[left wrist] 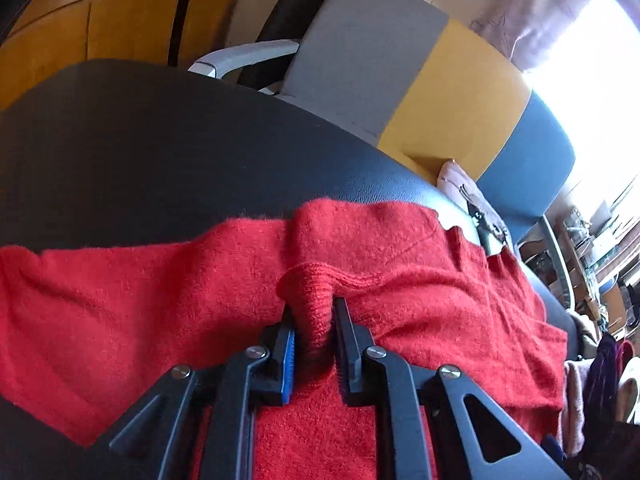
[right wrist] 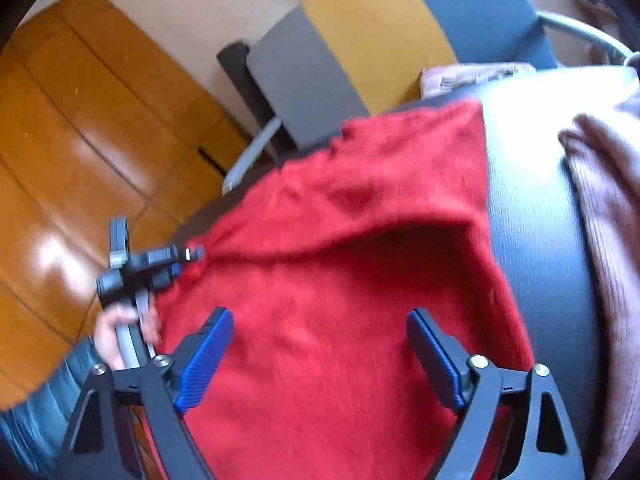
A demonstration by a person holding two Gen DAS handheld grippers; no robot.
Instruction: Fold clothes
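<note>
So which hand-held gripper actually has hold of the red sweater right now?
The left hand-held gripper: its fingers are pinched on a ridge of the red sweater. The right hand-held gripper is spread wide open above the fabric, gripping nothing.

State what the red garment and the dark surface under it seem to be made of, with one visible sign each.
Red garment: apparently a soft knit, perhaps wool or acrylic; fuzzy nap, ribbed edge pinched in the left hand-held gripper. Dark surface: seemingly black leather or vinyl; fine grain, soft sheen.

Fuzzy knit red sweater, glossy wood floor
</note>
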